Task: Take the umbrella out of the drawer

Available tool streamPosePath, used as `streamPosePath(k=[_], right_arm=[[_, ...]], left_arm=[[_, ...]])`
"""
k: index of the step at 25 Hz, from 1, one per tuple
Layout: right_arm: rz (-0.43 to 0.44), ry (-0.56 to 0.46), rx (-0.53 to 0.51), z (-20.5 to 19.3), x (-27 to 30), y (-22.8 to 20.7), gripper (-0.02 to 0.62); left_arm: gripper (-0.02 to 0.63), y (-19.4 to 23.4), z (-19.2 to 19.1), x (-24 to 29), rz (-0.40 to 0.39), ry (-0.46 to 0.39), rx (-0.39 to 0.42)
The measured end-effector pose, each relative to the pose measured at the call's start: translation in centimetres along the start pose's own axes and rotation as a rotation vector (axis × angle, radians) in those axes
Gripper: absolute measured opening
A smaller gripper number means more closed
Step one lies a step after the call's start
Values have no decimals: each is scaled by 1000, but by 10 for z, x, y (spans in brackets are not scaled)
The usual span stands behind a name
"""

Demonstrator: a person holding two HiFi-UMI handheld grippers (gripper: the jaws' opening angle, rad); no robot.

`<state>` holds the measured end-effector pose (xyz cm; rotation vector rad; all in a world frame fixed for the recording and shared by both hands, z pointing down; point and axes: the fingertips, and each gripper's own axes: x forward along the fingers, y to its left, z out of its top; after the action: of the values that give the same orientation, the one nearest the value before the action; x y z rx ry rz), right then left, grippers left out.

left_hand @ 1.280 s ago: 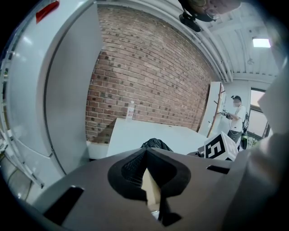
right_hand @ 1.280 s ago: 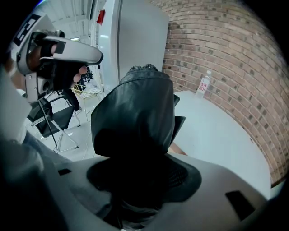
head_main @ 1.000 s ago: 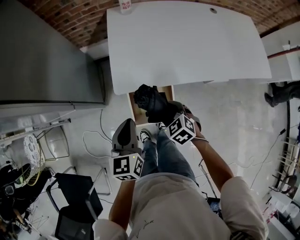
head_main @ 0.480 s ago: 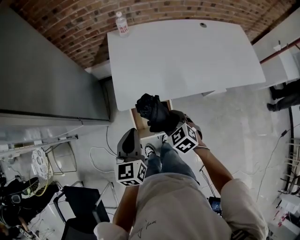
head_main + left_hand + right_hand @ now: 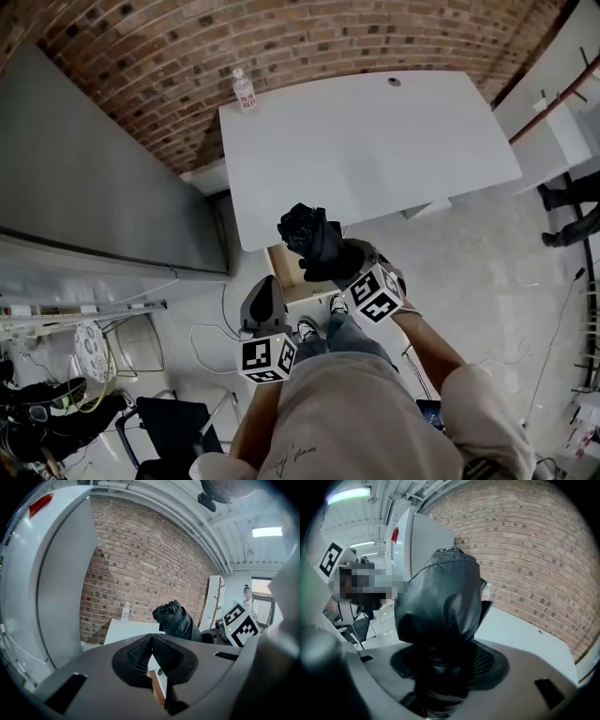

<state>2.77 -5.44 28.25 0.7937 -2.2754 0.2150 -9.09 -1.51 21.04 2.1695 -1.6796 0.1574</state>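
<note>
Since it closes the whole scene at the back, brick wall (image 5: pixel 281 37): it runs along the far edge of the white table (image 5: pixel 375 141).
Grey cabinet (image 5: pixel 94 187): it stands at the left side of the table, close to its left edge.
White table: the top is bare except for one small thing at the far left corner. I take it as the landmark for all places.
Drawer (image 5: pixel 289 272): it is wooden and pulled open, and it comes out from under the near edge of the table. I cannot see inside it.
Umbrella (image 5: pixel 314 246): it is black and folded, held up in the air just in front of the near edge of the table, over the open drawer. It touches neither of them. I judge the taking-out step as almost finished, because the umbrella is already clear of the drawer.
Right gripper (image 5: pixel 345 267): its jaws are clenched around the lower part of the umbrella, with the bunched cloth end pointing up toward the table. The next move, I think, asks for a firm grip while the umbrella is carried over the near edge and put down on the bare top.
Left gripper (image 5: pixel 266 284): it is beside the drawer, nearer to the person than the table edge, and its jaws are pressed together with nothing between them. It is free, so it could push the drawer closed if needed.
Bottle (image 5: pixel 244 92): it stands upright on the far left corner of the table, well apart from the umbrella.
</note>
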Motion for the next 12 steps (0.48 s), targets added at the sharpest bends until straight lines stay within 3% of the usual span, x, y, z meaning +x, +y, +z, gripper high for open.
streamPosePath(k=[12], right_arm=[[-50, -103, -8, 44, -42, -15, 250]], left_arm=[[15, -5, 38, -3, -12, -81, 19]])
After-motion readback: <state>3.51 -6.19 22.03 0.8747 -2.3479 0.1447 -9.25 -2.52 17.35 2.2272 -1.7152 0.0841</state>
